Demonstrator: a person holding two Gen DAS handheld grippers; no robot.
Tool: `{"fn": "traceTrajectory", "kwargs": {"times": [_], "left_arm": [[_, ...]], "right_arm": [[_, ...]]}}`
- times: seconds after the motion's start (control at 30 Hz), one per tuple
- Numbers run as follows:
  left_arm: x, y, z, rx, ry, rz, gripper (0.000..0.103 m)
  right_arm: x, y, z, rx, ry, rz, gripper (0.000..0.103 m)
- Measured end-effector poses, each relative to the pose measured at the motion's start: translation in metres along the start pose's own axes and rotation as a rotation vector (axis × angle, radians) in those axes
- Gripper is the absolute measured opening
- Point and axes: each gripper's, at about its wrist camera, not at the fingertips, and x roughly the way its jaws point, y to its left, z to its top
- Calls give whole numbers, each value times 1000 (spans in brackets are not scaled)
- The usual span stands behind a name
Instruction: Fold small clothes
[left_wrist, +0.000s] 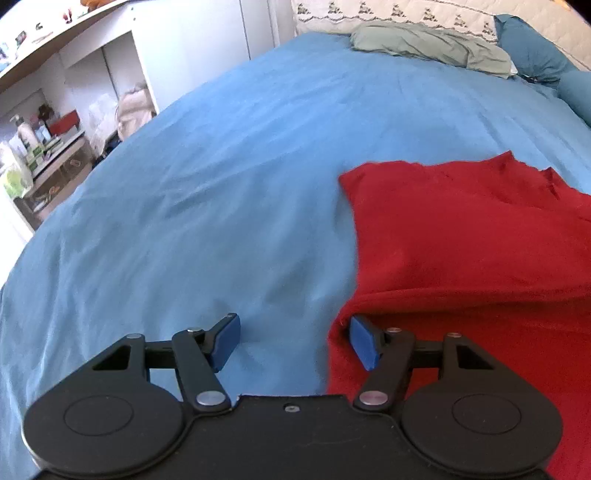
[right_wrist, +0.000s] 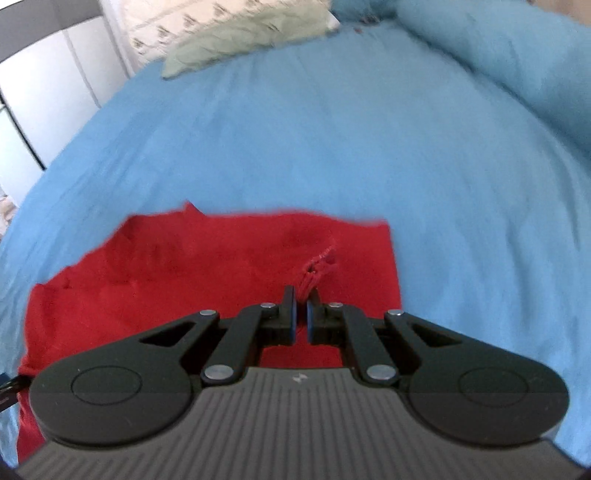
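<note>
A red garment (left_wrist: 461, 236) lies spread on the blue bedsheet (left_wrist: 221, 184). My left gripper (left_wrist: 293, 341) is open at the garment's near left edge; its right blue pad rests on a red fold while the left pad is over bare sheet. In the right wrist view the same red garment (right_wrist: 184, 266) fills the lower left. My right gripper (right_wrist: 302, 314) is shut on a pinched bunch of red cloth (right_wrist: 317, 269) that stands up between its blue pads, lifted off the layer below.
A grey-green cloth (left_wrist: 432, 46) lies crumpled at the far end of the bed by a white patterned headboard (left_wrist: 388, 14). Blue pillows (left_wrist: 535, 55) sit at the far right. White shelves (left_wrist: 55, 140) with bottles and boxes stand left of the bed.
</note>
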Motion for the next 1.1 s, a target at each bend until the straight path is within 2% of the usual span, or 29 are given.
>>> {"fn": "traceTrajectory", "kwargs": {"times": [0.1, 0.2, 0.23, 0.27, 0.3, 0.33, 0.37, 0.4, 0.47, 0.53, 0.6, 0.63, 0.77, 0.87, 0.9, 1.0, 1.1], "left_arm": [[-5, 0, -6, 4, 7, 21, 70], [-20, -5, -8, 41, 0, 30, 68], [-27, -8, -8, 67, -16, 19, 68], [-36, -12, -8, 100, -47, -5, 69], [-46, -18, -6, 140, -88, -45, 71], [-52, -24, -3, 174, -115, -85, 73], [-56, -30, 1, 205, -131, -128, 74], [-56, -35, 5, 226, -137, -164, 74], [-46, -46, 14, 253, -125, -225, 74], [-29, -55, 21, 269, -93, -247, 74], [-8, -59, 22, 263, -9, -244, 74], [-1, -58, 20, 244, 25, -251, 74], [-3, -48, 12, 193, 39, -278, 74], [-8, -50, 3, 230, 44, -252, 74], [-7, -48, 0, 217, 69, -250, 74], [-9, -38, -2, 170, 73, -265, 75], [-16, -37, 2, 174, 75, -258, 74]], "right_arm": [[10, -6, -16, -14, 51, -20, 20], [6, -4, -32, -58, 66, -42, 23], [4, -5, -34, -63, 63, -58, 31], [-1, -4, -34, -66, 56, -77, 51], [-6, -2, -33, -78, 36, -100, 64], [-13, 1, -33, -100, -3, -103, 85], [-20, 5, -35, -130, -51, -88, 94], [-28, 10, -36, -160, -90, -51, 95], [-32, 17, -36, -191, -101, 23, 95], [-26, 23, -35, -186, -77, 90, 95], [-17, 24, -36, -172, -56, 125, 95], [-12, 25, -37, -167, -46, 127, 95], [7, 8, -47, -109, 48, 126, 95], [10, -3, -51, -113, 32, 113, 95], [10, -5, -54, -121, 31, 112, 95], [8, -4, -50, -126, 38, 104, 95], [0, -4, -47, -119, 34, 97, 95]]}}
